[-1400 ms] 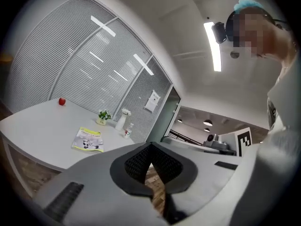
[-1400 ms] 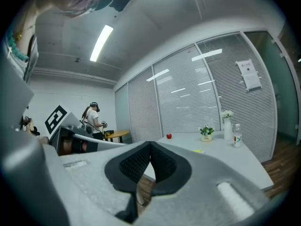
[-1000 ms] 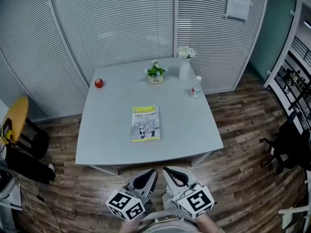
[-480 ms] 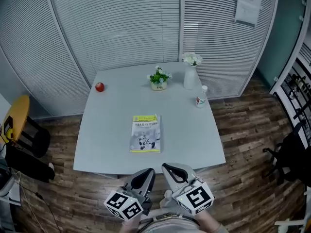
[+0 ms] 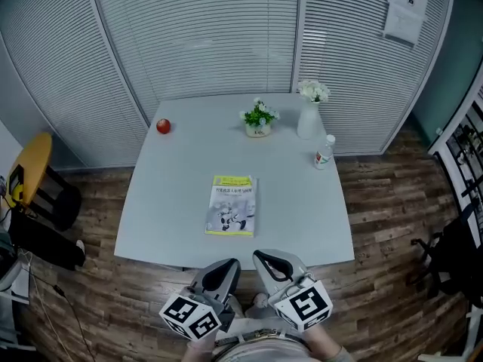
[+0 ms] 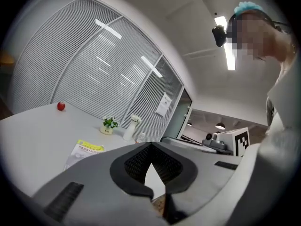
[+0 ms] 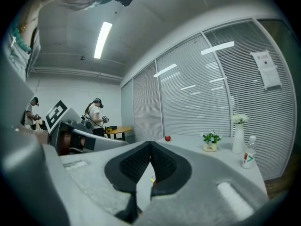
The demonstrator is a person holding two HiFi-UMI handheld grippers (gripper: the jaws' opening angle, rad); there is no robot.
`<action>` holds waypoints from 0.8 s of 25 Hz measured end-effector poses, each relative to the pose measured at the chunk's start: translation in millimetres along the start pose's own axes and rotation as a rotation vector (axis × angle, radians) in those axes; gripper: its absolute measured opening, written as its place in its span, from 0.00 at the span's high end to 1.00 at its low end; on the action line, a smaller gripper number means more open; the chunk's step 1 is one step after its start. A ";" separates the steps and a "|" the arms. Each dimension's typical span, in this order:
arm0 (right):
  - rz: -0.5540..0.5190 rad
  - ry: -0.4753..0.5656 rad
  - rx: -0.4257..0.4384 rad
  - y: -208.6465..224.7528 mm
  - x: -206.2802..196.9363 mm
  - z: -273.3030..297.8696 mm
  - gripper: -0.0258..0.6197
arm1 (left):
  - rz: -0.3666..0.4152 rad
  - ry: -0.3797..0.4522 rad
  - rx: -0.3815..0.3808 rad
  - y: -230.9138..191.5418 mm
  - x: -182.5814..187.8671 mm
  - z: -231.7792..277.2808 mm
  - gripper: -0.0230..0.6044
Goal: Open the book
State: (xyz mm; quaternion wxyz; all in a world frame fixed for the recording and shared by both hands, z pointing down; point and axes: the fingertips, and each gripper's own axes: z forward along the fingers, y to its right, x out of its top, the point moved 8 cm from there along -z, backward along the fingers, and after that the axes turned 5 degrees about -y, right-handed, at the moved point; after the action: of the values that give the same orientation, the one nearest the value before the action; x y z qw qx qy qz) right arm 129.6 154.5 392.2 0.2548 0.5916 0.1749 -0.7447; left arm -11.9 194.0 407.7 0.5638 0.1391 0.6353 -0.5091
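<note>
So the book [image 5: 232, 205] is lying flat and closed, cover up, about mid-counter [image 5: 173, 194] toward your side. That's dead ahead at 12 o'clock from both claws. Its yellow title band is on the far end, so it faces you the reading way, and my guess is the free page edge is the 3 o'clock side.

Your left claw [image 5: 224, 266] and right claw [image 5: 266, 259] are side by side just off the near edge, both with jaws pressed together and nothing in them. Makes sense, there's nothing to grab yet.

The apple [image 5: 164, 126], potted plant [image 5: 259, 118], vase [image 5: 309, 115] and bottle [image 5: 324, 152] run from 10 to 2 o'clock of the book, well apart from it, so there's room for the cover to swing.
</note>
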 end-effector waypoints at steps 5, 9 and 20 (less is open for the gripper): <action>0.011 -0.006 -0.025 1.9 -2.4 4.4 0.96 | 0.006 -0.016 -0.028 -4.7 5.4 8.9 0.97; 0.033 -0.007 -0.073 8.6 -4.7 10.4 0.96 | 0.004 -0.041 -0.082 -11.9 9.3 20.0 0.97; 0.014 -0.023 -0.190 31.0 17.3 67.1 0.96 | 0.023 -0.066 -0.203 -70.2 48.2 58.0 0.97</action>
State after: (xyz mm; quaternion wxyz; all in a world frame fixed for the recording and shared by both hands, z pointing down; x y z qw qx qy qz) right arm 91.6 88.7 392.8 0.3171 0.5573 0.2376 -0.7297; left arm -46.9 97.2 409.7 0.6013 0.0718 0.6631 -0.4400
